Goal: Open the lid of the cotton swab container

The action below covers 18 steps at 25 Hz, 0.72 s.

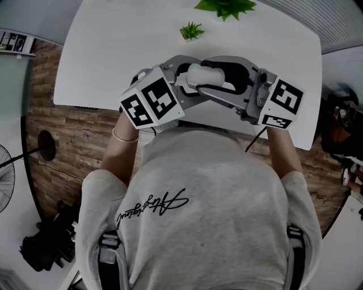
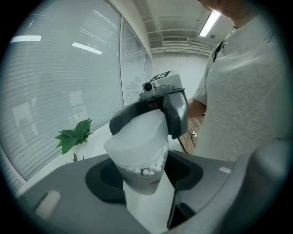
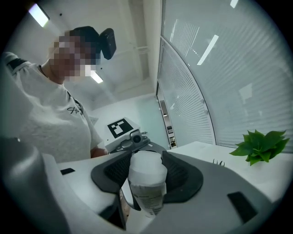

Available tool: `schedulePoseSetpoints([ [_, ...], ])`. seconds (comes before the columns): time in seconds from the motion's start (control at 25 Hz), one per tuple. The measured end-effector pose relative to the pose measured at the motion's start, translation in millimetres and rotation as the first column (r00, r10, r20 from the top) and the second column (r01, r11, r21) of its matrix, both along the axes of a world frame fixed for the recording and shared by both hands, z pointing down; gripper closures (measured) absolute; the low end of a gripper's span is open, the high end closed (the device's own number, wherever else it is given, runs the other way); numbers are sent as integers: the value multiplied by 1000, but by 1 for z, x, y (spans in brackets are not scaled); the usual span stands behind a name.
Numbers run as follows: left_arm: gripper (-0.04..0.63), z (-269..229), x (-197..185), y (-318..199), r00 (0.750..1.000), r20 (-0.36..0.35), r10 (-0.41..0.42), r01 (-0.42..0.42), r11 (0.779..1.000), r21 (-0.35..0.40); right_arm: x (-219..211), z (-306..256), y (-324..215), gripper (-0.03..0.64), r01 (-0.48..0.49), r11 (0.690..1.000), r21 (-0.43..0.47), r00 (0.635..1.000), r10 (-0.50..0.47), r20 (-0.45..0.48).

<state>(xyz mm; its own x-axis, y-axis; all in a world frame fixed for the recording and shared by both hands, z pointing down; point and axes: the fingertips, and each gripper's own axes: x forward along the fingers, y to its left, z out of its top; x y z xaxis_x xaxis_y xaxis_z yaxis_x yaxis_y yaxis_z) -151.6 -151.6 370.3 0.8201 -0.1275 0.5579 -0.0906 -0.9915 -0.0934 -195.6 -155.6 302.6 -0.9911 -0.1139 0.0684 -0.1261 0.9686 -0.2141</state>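
Observation:
The cotton swab container (image 1: 207,75) is held in the air between my two grippers, just past the table's near edge. My left gripper (image 2: 144,183) is shut on its labelled body (image 2: 143,179). In the left gripper view the frosted lid (image 2: 137,137) sits tilted on top, and white swab heads show under one edge. My right gripper (image 3: 147,176) is shut on that lid (image 3: 146,165), with the label (image 3: 150,199) below its pads. Its dark fingers (image 2: 176,112) wrap the lid from the far side. In the head view the left gripper (image 1: 190,85) and right gripper (image 1: 227,76) face each other.
A white table (image 1: 113,56) lies ahead, with a small potted plant (image 1: 191,30) and a bigger leafy plant (image 1: 227,7) near its far side. Wooden floor lies below, with a fan (image 1: 7,175) at the left and dark bags (image 1: 45,246) beside my feet.

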Motion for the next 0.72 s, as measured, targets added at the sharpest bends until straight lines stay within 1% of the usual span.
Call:
schedulePoseSetpoints([
  [0.08,353,-2,-1,3,1000,-13,2,-2,1000,-12,0,-3,1,405,-4,1000,-15,1000,4,25],
  [0.28,353,-2,1,5,1000,-20,9,-10,1000,-29,0,-3,4,402,-12,1000,16,1000,12,13],
  [0.44,353,-4,4,8,999,-37,19,-21,999,-48,3,-6,5,400,-18,1000,-1,999,18,38],
  [0.72,353,-1,4,8,999,-38,19,-22,998,-66,5,-11,-1,390,-48,998,33,997,46,58],
])
